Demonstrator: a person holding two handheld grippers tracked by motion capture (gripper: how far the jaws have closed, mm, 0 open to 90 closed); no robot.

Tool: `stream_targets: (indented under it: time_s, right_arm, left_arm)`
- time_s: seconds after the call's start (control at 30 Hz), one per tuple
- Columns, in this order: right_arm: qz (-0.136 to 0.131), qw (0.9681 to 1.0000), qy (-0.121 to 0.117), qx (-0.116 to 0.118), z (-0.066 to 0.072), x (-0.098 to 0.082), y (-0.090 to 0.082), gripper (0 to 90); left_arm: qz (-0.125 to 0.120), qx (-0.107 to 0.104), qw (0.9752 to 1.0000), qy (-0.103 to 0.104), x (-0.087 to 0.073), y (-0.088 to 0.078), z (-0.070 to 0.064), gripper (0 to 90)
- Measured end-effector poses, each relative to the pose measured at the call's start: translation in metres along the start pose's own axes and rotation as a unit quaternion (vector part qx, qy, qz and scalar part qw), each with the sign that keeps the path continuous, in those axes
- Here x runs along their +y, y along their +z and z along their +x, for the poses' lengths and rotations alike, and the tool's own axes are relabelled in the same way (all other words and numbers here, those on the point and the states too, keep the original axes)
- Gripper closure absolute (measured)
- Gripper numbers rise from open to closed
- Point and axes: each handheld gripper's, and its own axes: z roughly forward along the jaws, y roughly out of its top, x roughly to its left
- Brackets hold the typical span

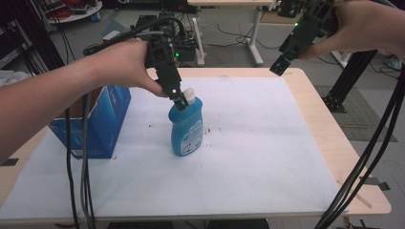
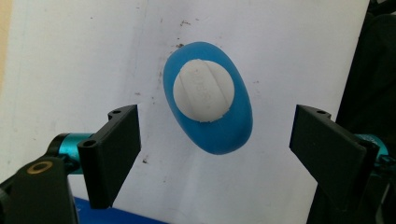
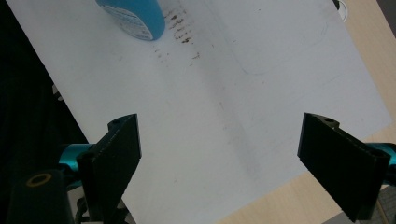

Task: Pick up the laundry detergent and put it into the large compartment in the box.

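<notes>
Standing upright on the tabletop (image 1: 267, 157) directly beneath the left gripper (image 2: 215, 154), whose jaws are spread wide to straddle it, the blue bottle (image 1: 186, 129) has a white cap (image 2: 203, 90) and an unreadable label, while the right gripper (image 3: 219, 154), raised far aside, gapes empty.

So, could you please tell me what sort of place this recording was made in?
Most likely a robotics lab or workshop: a light wooden table under a white sheet, black metal-frame racks, and loose cables on the grey floor beyond the blue plastic bottle.
</notes>
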Motion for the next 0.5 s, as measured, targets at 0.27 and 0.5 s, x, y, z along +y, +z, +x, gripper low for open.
stream_targets:
  time_s: [0.27,0.5]
  right_arm:
    - [0.002,1.0000,0.001,0.002,0.001,-0.001,0.002,12.6]
    - [-0.003,1.0000,0.000,0.003,0.001,-0.004,0.002,12.6]
  left_arm:
    - [0.003,-0.002,1.0000,-0.007,0.003,0.021,0.001,16.6]
    - [0.019,0.000,0.9997,-0.012,0.005,0.041,0.000,16.6]
